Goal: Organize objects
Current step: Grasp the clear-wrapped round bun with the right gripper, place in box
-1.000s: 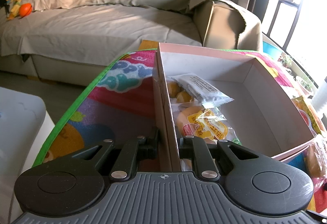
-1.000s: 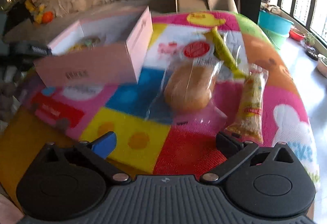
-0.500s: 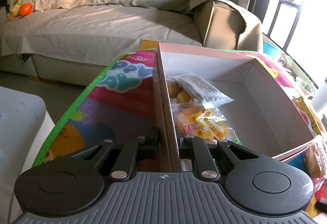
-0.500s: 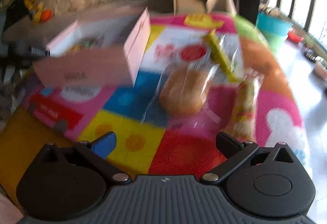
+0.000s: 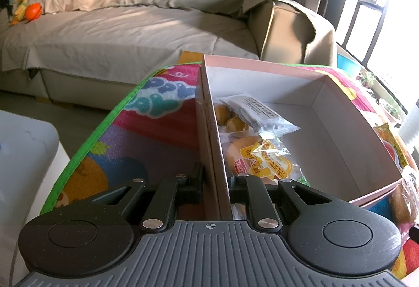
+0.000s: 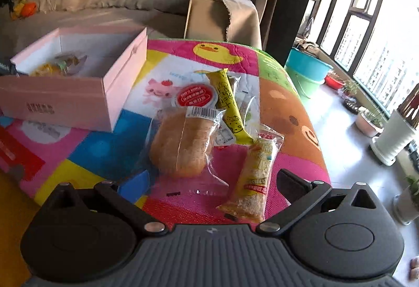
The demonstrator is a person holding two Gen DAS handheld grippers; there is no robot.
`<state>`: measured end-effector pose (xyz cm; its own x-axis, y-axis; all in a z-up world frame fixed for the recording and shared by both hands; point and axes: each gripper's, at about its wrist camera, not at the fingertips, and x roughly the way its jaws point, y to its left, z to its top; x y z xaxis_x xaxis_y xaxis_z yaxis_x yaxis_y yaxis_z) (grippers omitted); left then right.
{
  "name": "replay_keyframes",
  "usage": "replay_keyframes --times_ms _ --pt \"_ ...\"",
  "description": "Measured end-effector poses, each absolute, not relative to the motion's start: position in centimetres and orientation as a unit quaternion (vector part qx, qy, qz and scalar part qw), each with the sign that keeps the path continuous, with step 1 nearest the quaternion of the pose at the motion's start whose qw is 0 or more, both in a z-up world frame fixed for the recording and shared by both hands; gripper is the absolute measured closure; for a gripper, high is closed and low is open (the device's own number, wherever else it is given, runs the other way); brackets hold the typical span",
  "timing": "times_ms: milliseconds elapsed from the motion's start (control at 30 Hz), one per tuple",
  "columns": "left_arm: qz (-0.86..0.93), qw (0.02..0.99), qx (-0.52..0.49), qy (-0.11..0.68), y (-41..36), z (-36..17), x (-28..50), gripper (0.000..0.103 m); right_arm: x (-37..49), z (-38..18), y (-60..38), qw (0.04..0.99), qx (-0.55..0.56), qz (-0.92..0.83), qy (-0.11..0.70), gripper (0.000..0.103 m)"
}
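My left gripper (image 5: pixel 215 177) is shut on the left wall of the open pink box (image 5: pixel 264 69), one finger inside and one outside. Several wrapped snacks (image 5: pixel 262 156) lie in the box's left half. The box (image 6: pixel 65 101) also shows in the right wrist view, at the left on the colourful mat. My right gripper (image 6: pixel 209 182) is open and empty, just short of a wrapped round bun (image 6: pixel 183 145). A long crumbed snack pack (image 6: pixel 255 177), a yellow tube pack (image 6: pixel 227 101) and a red-lidded cup (image 6: pixel 195 98) lie beside the bun.
The colourful mat (image 6: pixel 86 151) covers a small table with a green edge (image 5: pixel 89 135). A grey sofa (image 5: pixel 117 25) stands behind. A white bin (image 5: pixel 23 156) sits at the left. A teal basin (image 6: pixel 306 67) and plant pots (image 6: pixel 392 138) stand on the floor at the right.
My right gripper has moved closer to the bun and snack packs, which now sit lower and larger in its view. The left gripper and box have not moved.
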<state>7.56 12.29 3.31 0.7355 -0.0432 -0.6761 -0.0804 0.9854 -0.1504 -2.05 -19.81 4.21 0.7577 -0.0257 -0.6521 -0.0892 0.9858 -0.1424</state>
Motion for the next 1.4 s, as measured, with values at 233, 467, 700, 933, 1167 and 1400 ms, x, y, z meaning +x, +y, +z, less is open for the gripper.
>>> replay_keyframes --times_ms 233,467,700,933,1167,1400 --pt "0.011 0.928 -0.084 0.364 12.4 3.2 7.5 0.087 0.8 5.3 -18.8 0.939 -0.042 0.041 0.338 0.006" --pt "0.011 0.928 -0.084 0.362 12.7 3.2 7.1 0.087 2.0 4.2 -17.9 0.922 -0.063 0.049 0.379 0.046" --pt "0.006 0.928 -0.089 0.362 13.0 3.2 6.8 0.086 -1.3 8.7 -17.8 0.921 -0.063 0.093 0.374 0.047" --pt "0.006 0.928 -0.09 0.361 12.8 3.3 6.8 0.086 0.4 14.5 -15.9 0.932 -0.018 0.159 0.325 0.047" --pt "0.004 0.928 -0.09 0.362 12.7 3.4 7.1 0.086 7.5 14.4 -10.1 0.93 -0.031 0.193 0.31 0.047" --pt "0.004 0.928 -0.09 0.362 12.6 3.4 7.1 0.085 15.9 11.6 -5.1 0.916 -0.028 0.194 0.351 0.046"
